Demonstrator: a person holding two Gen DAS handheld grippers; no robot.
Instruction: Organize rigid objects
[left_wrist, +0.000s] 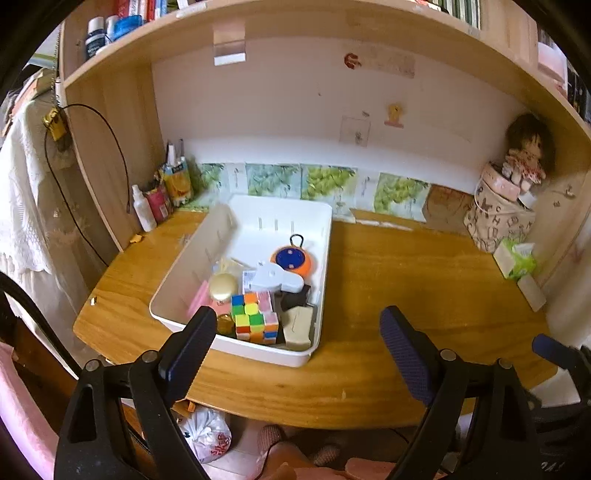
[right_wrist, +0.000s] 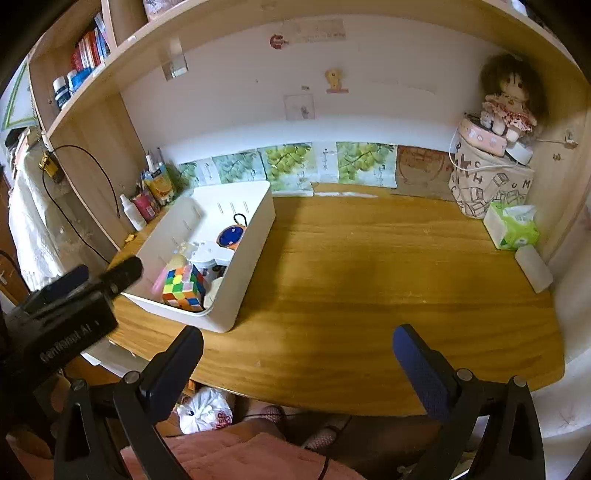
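Note:
A white plastic bin (left_wrist: 321, 254) (right_wrist: 255, 243) sits on the left half of the wooden desk (left_wrist: 424, 288) (right_wrist: 369, 266). It holds a colourful puzzle cube (left_wrist: 255, 317) (right_wrist: 184, 286), an orange-and-blue round gadget (left_wrist: 293, 260) (right_wrist: 231, 234), a white device (left_wrist: 275, 278), a gold round lid (left_wrist: 222, 286), a beige block (left_wrist: 297, 328) and pink items. My left gripper (left_wrist: 299, 341) is open and empty, hovering over the desk's front edge near the bin; it also shows in the right wrist view (right_wrist: 107, 277). My right gripper (right_wrist: 297, 363) is open and empty over the front edge.
Bottles and cans (left_wrist: 162, 195) stand at the back left by the shelf wall. A doll (right_wrist: 508, 99) sits on a patterned fabric box (right_wrist: 487, 184) at the back right. A green tissue pack (right_wrist: 511, 227) and a white block (right_wrist: 533, 267) lie by the right wall.

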